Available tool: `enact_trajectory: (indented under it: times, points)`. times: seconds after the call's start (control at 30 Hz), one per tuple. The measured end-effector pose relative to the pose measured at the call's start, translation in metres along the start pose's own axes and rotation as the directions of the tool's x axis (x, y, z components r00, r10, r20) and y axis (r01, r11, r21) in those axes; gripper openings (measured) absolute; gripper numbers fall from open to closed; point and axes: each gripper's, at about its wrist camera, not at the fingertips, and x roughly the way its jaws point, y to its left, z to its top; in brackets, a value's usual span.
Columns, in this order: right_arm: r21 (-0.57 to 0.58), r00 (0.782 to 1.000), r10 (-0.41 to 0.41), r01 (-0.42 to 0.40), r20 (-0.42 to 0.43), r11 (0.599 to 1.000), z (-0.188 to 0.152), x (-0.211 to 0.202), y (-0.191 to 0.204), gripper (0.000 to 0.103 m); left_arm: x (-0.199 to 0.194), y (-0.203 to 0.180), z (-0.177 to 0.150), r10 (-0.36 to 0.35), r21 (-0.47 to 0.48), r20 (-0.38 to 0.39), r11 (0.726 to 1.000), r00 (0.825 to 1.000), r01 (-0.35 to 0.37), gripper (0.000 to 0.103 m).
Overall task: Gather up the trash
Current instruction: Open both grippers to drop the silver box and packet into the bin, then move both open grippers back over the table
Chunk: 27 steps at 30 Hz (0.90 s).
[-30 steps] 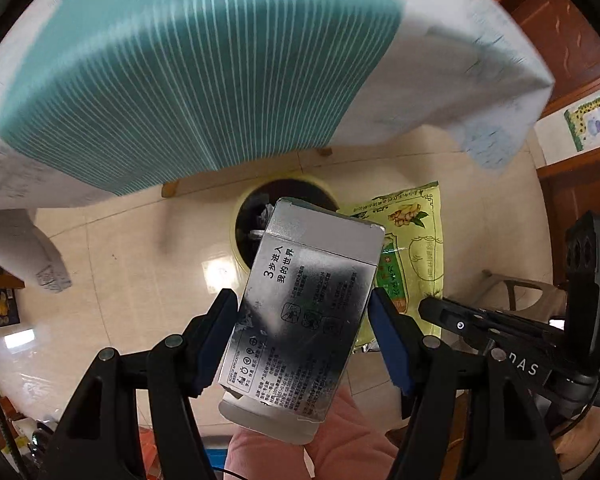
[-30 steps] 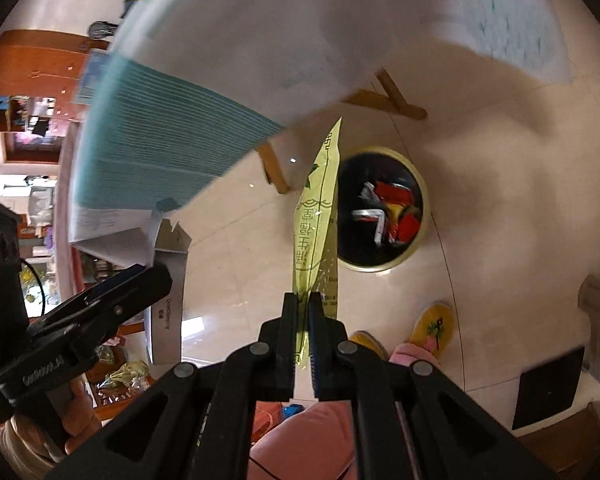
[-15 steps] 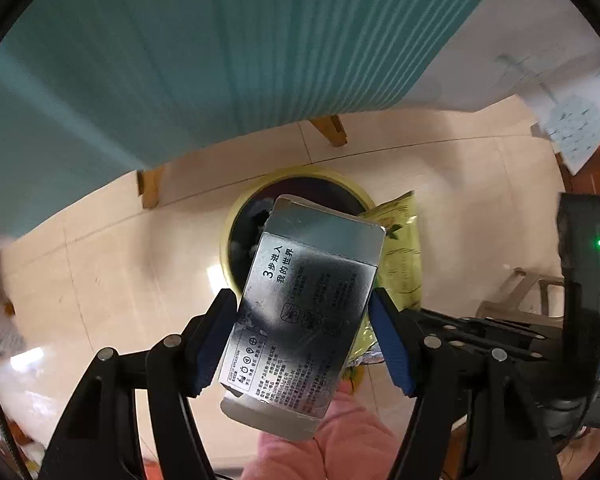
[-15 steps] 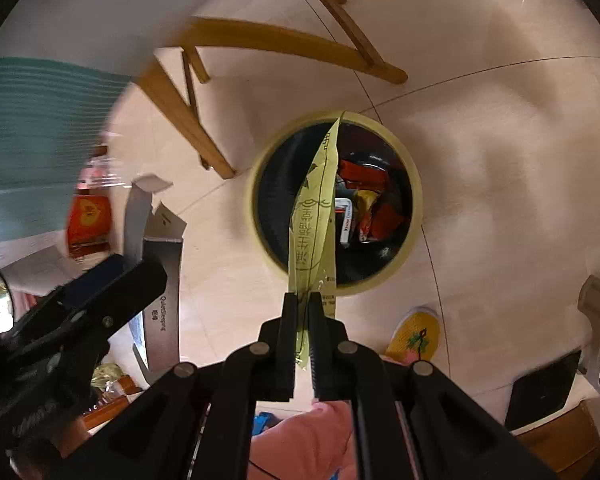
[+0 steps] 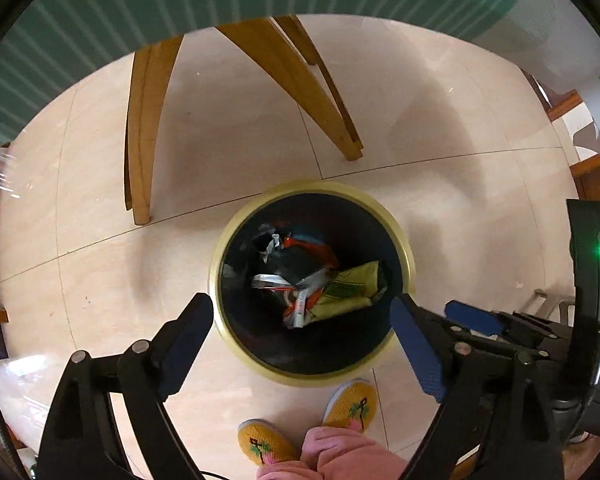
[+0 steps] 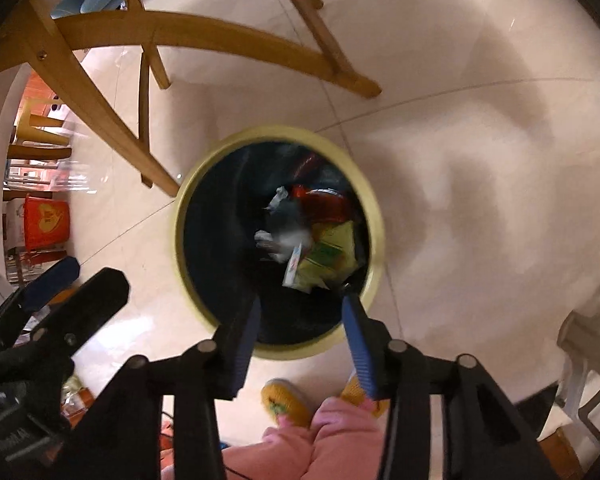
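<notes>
I have both grippers hanging over the yellow-rimmed trash bin [image 5: 407, 264], looking almost straight down into its dark inside. My left gripper [image 5: 302, 332] has its jaws spread wide, one blue pad on either side of the bin's mouth in the left wrist view, and nothing sits between them; they have just been opening. My right gripper [image 6: 302, 320] shows its jaws parted to a middling gap over the near edge of the bin, also with nothing between the pads, and they too have just been opening. The trash lies inside the bin: a yellow-green snack bag [image 5: 346, 290] rests crumpled toward the right side, touching a heap of red, white and dark wrappers [image 5: 292, 258] beside it. In the right wrist view the same yellow-green bag [image 6: 330, 254] lies low and right in the bin, a little blurred. I cannot pick out any box among the heap. The bin stands on pale floor tiles [image 5: 460, 128], near the wooden legs [image 5: 140, 132] of a piece of furniture, with a teal striped cloth [image 5: 100, 8] hanging above them. Below the bin I see two yellow slippers [image 5: 352, 404] and pink trouser legs [image 5: 340, 456] of the person holding the rig.
</notes>
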Motion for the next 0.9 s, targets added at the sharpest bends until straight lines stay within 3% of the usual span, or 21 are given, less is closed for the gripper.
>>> enact_trajectory:
  times: [0.2, 0.47, 0.63, 0.9]
  points:
    - [-0.052, 0.994, -0.062, 0.067, 0.089, 0.996, -0.009, -0.02, 0.001, 0.05, -0.016, -0.001, -0.008, 0.011, -0.001, 0.027, 1.0, 1.0, -0.011, 0.09]
    - [-0.08, 0.976, -0.081, 0.099, 0.2, 0.992, -0.028, -0.079, 0.018, 0.051, -0.082, -0.004, -0.029, 0.014, -0.011, 0.07, 1.0, 0.997, -0.014, 0.09]
    - [-0.09, 0.965, -0.1, 0.125, 0.244, 0.988, -0.044, -0.122, 0.028, 0.051, -0.145, -0.006, -0.037, 0.017, -0.012, 0.108, 1.0, 0.994, -0.016, 0.09]
    - [-0.096, 0.954, -0.069, 0.101, 0.293, 0.99, -0.075, -0.22, 0.056, 0.052, -0.272, -0.003, -0.039, 0.004, 0.015, 0.192, 1.0, 0.981, -0.008, 0.09]
